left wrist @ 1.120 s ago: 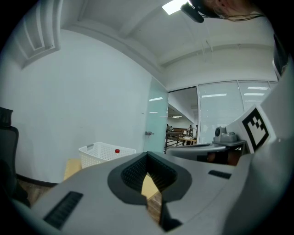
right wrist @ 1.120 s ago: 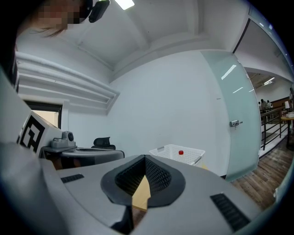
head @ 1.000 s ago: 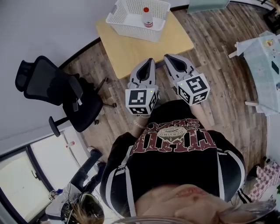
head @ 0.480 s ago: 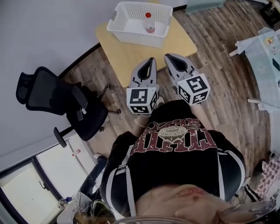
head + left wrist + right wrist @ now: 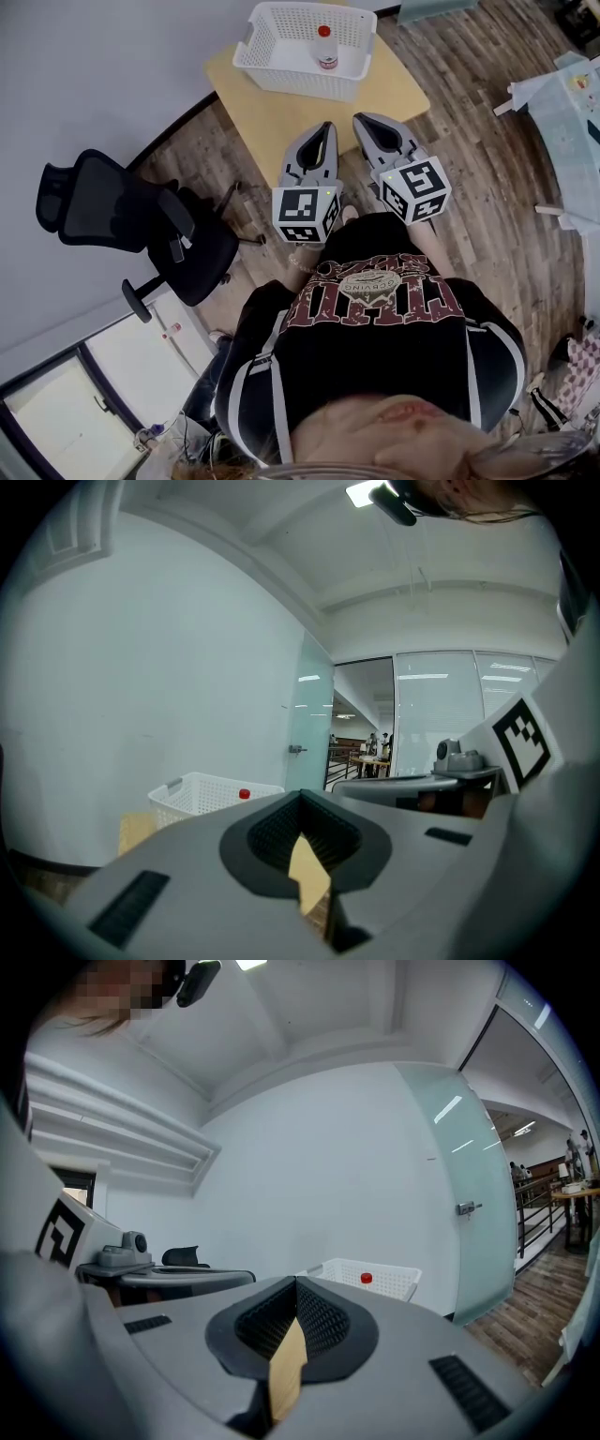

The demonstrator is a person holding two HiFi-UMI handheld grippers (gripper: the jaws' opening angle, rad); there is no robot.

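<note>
you stand on a wood plank floor [image 5: 469, 141] by a plain white wall [image 5: 94, 56], with a small pale tabletop [image 5: 281, 122] ahead of you. the head view alone gives the layout. a white basket [image 5: 281, 80] sits at the far edge of the tabletop, and a bottle [image 5: 326, 47] with a red cap stands upright in its right half. a black office chair [image 5: 122, 225] stands on the floor off the tabletop's left edge.

in that view you hold the left gripper [image 5: 325, 127] and right gripper [image 5: 361, 119] side by side in front of your chest. their tips show against the near edge of the tabletop, well apart from the basket.

only the gripper views settle the jaws. the left gripper [image 5: 300, 799] has its jaws closed together with nothing between them, just a sliver of tabletop showing below the ribbed pads. the right gripper [image 5: 295, 1283] has its jaws pressed together and empty too.

both gripper views look level across the room, so the basket [image 5: 202, 794] shows side-on with the red cap [image 5: 244, 794] above its rim. they add a frosted glass door [image 5: 469, 1204] that the head view barely catches. the right gripper view shows the basket [image 5: 375, 1281], the cap [image 5: 366, 1279] and the chair's top [image 5: 183, 1256].
</note>
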